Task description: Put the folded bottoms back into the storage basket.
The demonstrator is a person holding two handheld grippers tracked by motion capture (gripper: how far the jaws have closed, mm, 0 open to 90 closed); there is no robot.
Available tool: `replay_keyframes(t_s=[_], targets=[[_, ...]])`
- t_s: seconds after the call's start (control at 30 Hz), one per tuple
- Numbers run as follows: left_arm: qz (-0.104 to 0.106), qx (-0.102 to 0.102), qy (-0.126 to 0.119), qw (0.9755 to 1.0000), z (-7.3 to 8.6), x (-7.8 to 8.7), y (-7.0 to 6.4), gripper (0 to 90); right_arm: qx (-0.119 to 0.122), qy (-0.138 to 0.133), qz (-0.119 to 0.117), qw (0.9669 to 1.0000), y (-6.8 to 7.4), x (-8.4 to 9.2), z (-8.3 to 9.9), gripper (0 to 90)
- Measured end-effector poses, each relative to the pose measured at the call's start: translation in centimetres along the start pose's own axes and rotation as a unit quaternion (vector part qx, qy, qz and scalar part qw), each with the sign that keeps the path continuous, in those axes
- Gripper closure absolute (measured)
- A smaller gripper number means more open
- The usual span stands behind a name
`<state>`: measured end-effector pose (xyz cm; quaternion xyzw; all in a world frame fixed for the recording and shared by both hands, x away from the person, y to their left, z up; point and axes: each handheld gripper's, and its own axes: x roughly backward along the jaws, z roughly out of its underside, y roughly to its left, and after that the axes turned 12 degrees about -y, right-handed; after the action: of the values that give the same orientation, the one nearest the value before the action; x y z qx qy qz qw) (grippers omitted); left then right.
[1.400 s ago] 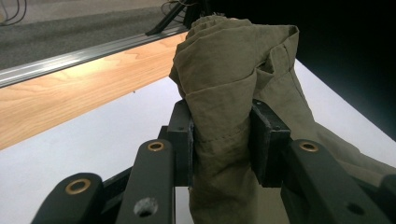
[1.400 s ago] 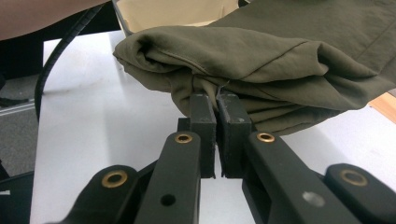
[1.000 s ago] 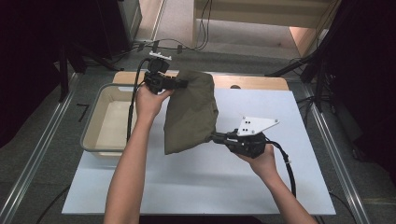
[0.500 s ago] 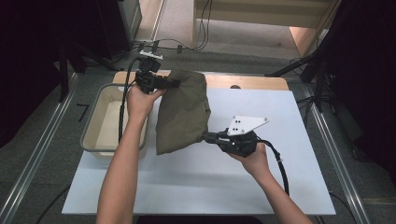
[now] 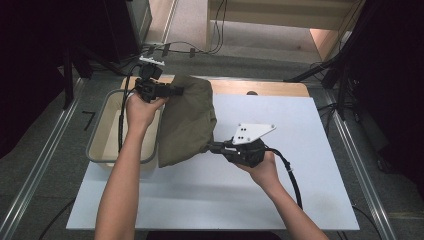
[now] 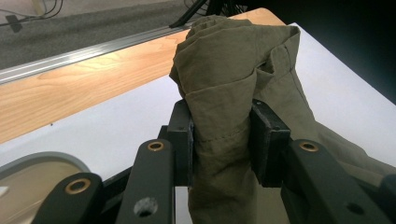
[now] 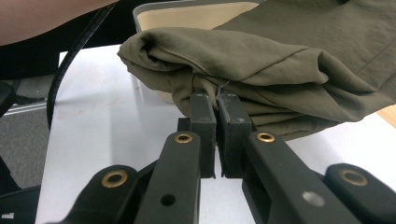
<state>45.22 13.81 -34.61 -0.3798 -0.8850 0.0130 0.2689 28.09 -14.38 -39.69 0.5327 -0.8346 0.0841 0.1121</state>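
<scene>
Olive cloth point(image 5: 186, 120) pinched between both grippers' fingers point(image 6: 183, 135), over table point(image 5: 300, 200).

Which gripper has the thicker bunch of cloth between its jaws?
The left gripper: its jaws stand apart around a thick wad of the olive-green cloth. The right gripper pinches a thin edge.

1. Olive garment point(image 5: 186, 120): woven cloth, matt, finely creased, stitched hems visible in the gripper views.
2. Left gripper point(image 6: 222, 135) and right gripper point(image 7: 216, 112): matt black jaws, probably plastic; brass-coloured rivets.
3. Table top point(image 5: 300, 190): smooth white sheet, matt, faintly marked.
4. Far table edge point(image 6: 70, 88): pale wood, slight sheen.
5. Bin point(image 5: 102, 137): smooth beige plastic, grey rim.
6. Rail point(image 6: 84, 56): brushed metal.
</scene>
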Motion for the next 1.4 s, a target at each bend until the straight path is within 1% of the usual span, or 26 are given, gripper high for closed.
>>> replay_keyframes(t_s=[0.4,0.63,1.13,1.4], targets=[[-0.007,-0.001,0.002,1.0000,0.3,1.0,0.9,66.4,0.004,0.000,-0.009,1.0000,0.3,-1.3,-0.6,84.5],[-0.012,-0.002,-0.002,0.9999,0.3,1.7,1.4,66.4,0.005,0.002,-0.013,0.9999,0.4,-2.1,-1.1,84.5],[-0.030,0.001,-0.009,0.9995,0.3,3.9,3.1,66.5,0.010,-0.001,-0.028,0.9996,0.7,-4.7,-2.1,84.4],[-0.041,-0.006,-0.010,0.9991,0.3,4.8,3.7,66.4,0.012,0.002,-0.034,0.9993,0.9,-6.0,-2.5,84.5]])
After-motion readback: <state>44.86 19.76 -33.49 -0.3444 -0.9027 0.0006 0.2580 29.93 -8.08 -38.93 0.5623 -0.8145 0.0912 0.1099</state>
